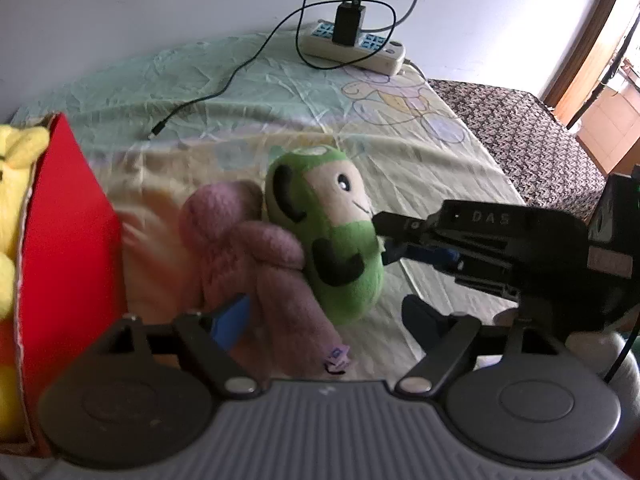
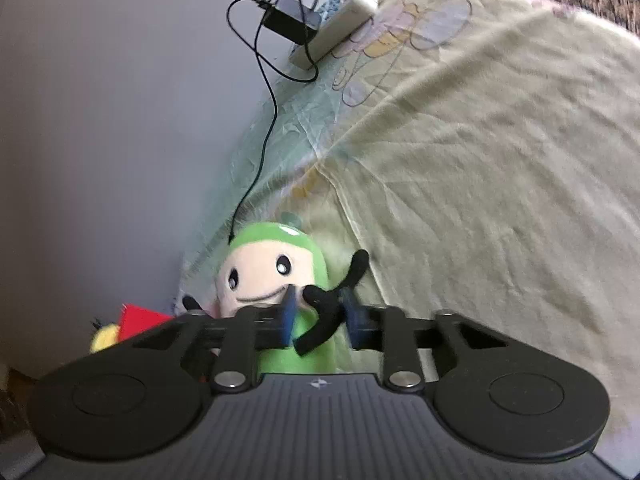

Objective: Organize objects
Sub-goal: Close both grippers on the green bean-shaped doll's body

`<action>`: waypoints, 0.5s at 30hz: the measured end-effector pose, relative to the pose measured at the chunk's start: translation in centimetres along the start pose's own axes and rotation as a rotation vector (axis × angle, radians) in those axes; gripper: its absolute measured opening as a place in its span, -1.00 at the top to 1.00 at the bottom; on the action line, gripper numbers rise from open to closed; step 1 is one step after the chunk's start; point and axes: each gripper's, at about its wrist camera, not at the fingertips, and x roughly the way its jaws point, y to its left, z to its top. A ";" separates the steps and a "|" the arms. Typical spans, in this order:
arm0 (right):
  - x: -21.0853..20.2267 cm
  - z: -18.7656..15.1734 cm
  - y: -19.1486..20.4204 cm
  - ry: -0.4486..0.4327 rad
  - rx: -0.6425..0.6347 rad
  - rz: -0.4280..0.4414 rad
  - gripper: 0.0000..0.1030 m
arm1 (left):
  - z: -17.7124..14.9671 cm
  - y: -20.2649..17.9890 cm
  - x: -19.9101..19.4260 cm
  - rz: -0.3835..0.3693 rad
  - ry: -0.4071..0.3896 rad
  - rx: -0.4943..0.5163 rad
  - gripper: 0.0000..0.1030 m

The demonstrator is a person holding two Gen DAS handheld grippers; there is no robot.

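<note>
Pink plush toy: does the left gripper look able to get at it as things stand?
Probably yes. The pink plush toy already lies between the open fingers of the left gripper; the green plush toy leans against it but blocks nothing.

Bean toy (image 1: 332,240): I see green, cream face, black arms.
Plush beside it (image 1: 256,260): dusty pink.
Box (image 1: 68,220): red.
Toy inside (image 1: 12,208): yellow.
Sheet (image 1: 280,92): pale green and yellow, cartoon print.

Both wrist views close, sharing green plush (image 1: 324,236)
</note>
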 end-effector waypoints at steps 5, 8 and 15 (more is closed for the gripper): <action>-1.4 -0.1 0.2 0.019 -0.013 0.028 0.66 | -0.4 0.2 -0.2 -0.018 0.005 -0.010 -0.62; -3.3 -0.4 0.4 0.034 -0.003 0.078 0.84 | -0.5 0.2 -0.5 -0.064 0.016 -0.028 -0.62; -7.1 -1.3 1.4 0.046 -0.094 0.073 0.84 | -1.3 -1.0 -1.3 -0.134 0.016 -0.001 -0.65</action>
